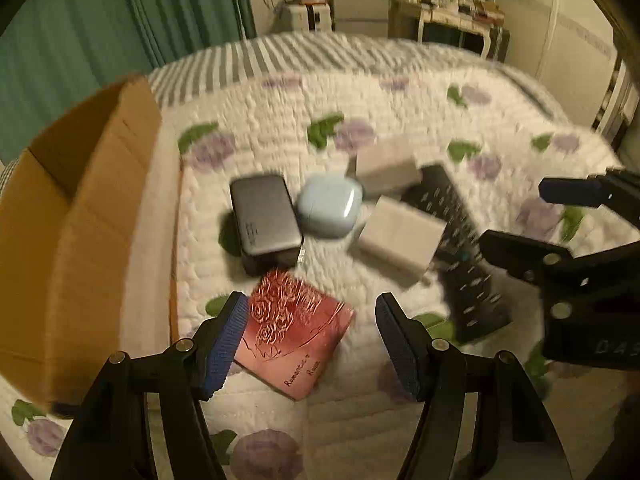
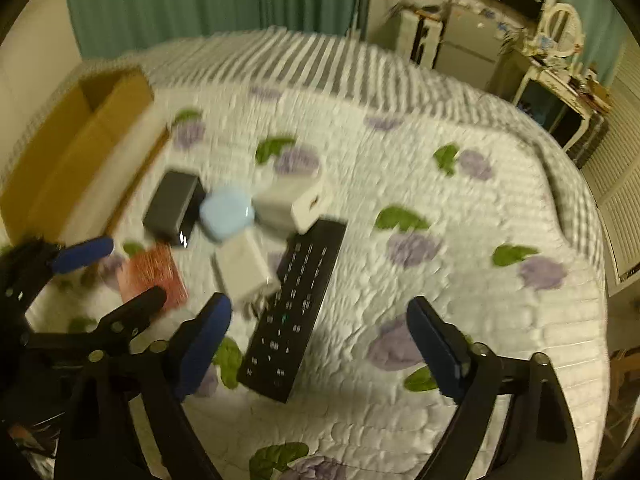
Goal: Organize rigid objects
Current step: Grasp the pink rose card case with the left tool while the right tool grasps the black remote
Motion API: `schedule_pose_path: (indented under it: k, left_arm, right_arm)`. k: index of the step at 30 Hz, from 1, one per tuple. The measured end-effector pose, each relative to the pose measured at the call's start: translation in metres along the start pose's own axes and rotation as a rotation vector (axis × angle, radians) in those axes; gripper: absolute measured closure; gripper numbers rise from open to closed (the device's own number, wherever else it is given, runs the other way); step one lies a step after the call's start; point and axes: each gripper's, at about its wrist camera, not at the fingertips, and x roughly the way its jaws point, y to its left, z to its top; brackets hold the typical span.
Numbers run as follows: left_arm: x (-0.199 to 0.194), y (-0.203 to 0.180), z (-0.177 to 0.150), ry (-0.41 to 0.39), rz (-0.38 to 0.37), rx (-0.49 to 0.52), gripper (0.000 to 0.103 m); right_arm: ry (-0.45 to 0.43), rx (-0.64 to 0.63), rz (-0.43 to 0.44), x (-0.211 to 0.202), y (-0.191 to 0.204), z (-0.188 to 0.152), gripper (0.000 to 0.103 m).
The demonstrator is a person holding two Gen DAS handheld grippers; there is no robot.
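Note:
Several small objects lie on a floral quilt. A red rose-print booklet (image 1: 294, 334) lies just ahead of my open, empty left gripper (image 1: 310, 344). Beyond it are a dark power bank (image 1: 266, 220), a pale blue earbud case (image 1: 330, 210), two white chargers (image 1: 398, 236) (image 1: 386, 168) and a black remote (image 1: 466, 256). My right gripper (image 2: 320, 344) is open and empty over the near end of the remote (image 2: 296, 312). It also shows at the right of the left wrist view (image 1: 532, 216). The booklet (image 2: 152, 276), power bank (image 2: 172, 206) and blue case (image 2: 226, 216) show left.
An open cardboard box (image 1: 76, 216) stands on the bed at the left, also seen in the right wrist view (image 2: 76, 140). Green curtains hang behind the bed. A cluttered desk (image 2: 560, 80) and cabinets stand past the far right edge.

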Motion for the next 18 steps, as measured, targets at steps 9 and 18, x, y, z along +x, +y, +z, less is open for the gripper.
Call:
schedule_pose_path:
  k: [9, 18]
  left_arm:
    - [0.023, 0.008, -0.018, 0.060, 0.007, 0.045, 0.034]
    - [0.034, 0.000, -0.016, 0.023, 0.030, 0.103, 0.028]
  right_arm:
    - [0.132, -0.029, 0.044, 0.033, 0.011, -0.010, 0.033]
    - [0.215, -0.056, 0.046, 0.059, 0.025, -0.013, 0.042]
